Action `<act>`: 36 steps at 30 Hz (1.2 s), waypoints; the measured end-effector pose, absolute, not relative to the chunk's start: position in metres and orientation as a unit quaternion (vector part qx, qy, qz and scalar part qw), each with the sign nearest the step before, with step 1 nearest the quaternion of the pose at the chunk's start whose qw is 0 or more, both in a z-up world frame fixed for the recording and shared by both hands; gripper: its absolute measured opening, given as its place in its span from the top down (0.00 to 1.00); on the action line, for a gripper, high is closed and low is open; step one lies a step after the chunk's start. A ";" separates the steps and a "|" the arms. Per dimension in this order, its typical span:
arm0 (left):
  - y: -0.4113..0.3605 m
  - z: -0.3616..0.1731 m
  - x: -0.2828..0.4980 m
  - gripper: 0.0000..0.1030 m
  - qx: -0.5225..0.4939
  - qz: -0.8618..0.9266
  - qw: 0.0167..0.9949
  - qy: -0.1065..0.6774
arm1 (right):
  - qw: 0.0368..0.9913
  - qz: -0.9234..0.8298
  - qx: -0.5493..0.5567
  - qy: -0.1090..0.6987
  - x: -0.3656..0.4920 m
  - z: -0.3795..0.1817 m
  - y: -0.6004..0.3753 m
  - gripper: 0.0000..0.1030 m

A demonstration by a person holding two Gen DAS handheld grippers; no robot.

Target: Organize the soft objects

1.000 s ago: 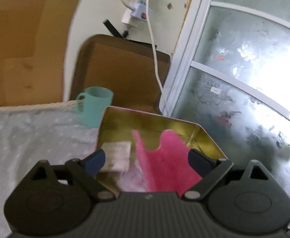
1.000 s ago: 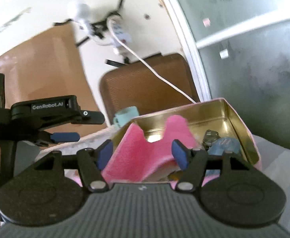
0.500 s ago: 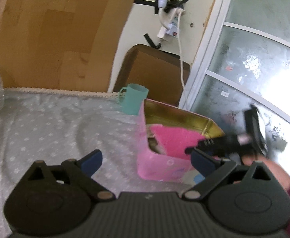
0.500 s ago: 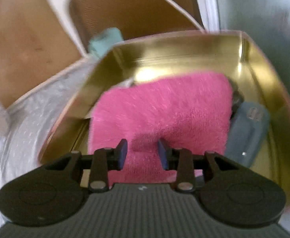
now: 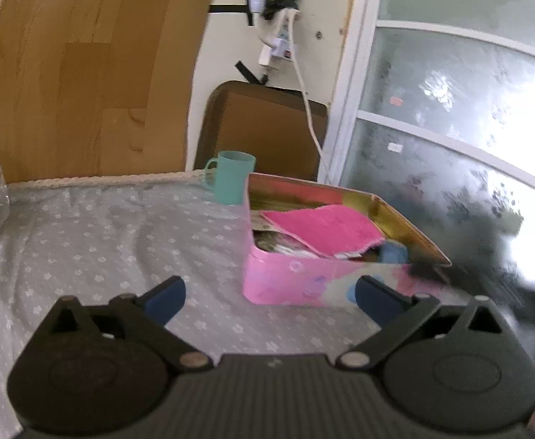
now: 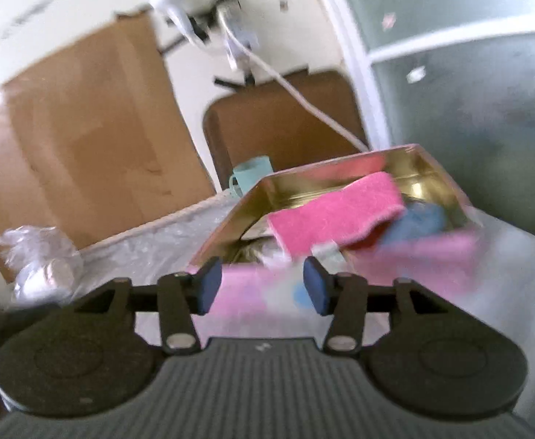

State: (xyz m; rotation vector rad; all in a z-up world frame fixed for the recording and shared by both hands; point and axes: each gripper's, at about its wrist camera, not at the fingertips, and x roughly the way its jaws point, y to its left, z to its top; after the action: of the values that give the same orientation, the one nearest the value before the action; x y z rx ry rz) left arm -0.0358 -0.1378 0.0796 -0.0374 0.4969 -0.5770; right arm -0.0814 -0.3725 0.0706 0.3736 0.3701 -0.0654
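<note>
While lying limp and light in the pink tin (image 5: 296,278), pink cloth (image 5: 326,228), best pinched at a free edge; left gripper (image 5: 271,294) wide open and empty, right gripper (image 6: 262,289) half open after just widening, empty.

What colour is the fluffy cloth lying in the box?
Bright pink. The cloth lies in the box; the left wrist view shows it best.

Glossy metal tin (image 5: 406,219), fluffy pink cloth (image 5: 322,228)
</note>
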 end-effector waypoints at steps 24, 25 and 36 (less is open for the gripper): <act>-0.173 0.123 -0.138 0.00 0.012 -0.251 0.950 0.184 | 0.976 -0.033 0.139 0.165 -0.227 0.057 -0.339 0.00; -0.175 0.121 -0.137 0.00 0.018 -0.251 0.950 0.186 | 0.976 -0.029 0.137 0.167 -0.226 0.054 -0.339 0.00; -0.185 0.104 -0.135 0.00 0.037 -0.202 0.960 0.192 | 0.973 -0.031 0.154 0.167 -0.224 0.037 -0.349 0.00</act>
State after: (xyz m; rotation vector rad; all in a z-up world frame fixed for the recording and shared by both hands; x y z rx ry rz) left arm -0.1347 -0.1847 0.1035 0.0748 0.3895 -0.4089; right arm -0.2243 -0.3488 0.0370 0.3107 0.3365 -0.0618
